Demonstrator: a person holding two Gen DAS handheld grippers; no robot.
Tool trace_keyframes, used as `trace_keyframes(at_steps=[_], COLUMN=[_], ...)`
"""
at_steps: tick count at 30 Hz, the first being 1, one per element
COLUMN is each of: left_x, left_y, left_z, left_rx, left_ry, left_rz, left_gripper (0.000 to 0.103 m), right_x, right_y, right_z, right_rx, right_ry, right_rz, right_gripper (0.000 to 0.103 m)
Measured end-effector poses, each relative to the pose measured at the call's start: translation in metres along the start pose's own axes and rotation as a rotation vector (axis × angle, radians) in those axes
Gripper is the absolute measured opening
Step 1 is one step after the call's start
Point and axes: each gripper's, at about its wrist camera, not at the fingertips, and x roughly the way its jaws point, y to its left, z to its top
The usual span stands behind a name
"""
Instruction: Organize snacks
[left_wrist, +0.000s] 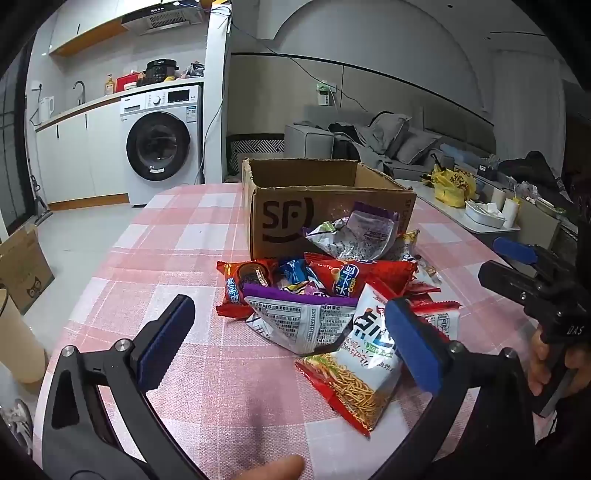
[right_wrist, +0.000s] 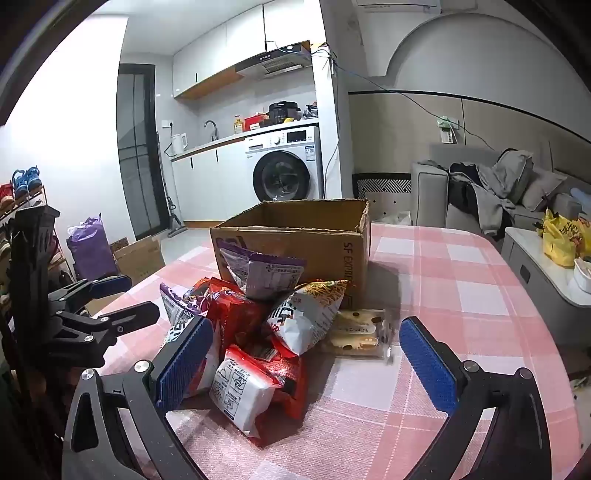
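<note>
The left gripper (left_wrist: 284, 343) hangs spread wide over the near edge of a heap of crinkled foil snack packets (left_wrist: 325, 295), nothing between its blue pads. The right gripper (right_wrist: 314, 358) is equally wide apart and empty, low over the same heap from the other side. The packets lie piled on the pink-and-white checked tablecloth (left_wrist: 177, 236), right against the front of an open brown cardboard box (left_wrist: 291, 206), which is presumably where they belong.

The step looks like a first pick. The white-and-red noodle-snack bag (left_wrist: 362, 369) lies nearest the left pads and on top, so it seems the easiest start: close on its puffed middle, not the slippery crimped end, and lift clear of the box wall. The two grippers crowd one small pile, so working one at a time avoids a clash. A flat pale biscuit pack (right_wrist: 358, 332) lies slightly apart beside the box.
</note>
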Motion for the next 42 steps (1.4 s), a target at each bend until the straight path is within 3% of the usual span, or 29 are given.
trace_keyframes(at_steps=[42], left_x=[0.0003], left_y=[0.0004], left_z=[0.0001], left_rx=[-0.006], left_ry=[0.006], left_rz=[0.004], left_gripper=[0.102], right_x=[0.0047], right_y=[0.0002], right_z=[-0.0018], right_rx=[-0.001], right_ry=[0.011], right_rz=[-0.015], right_gripper=[0.103])
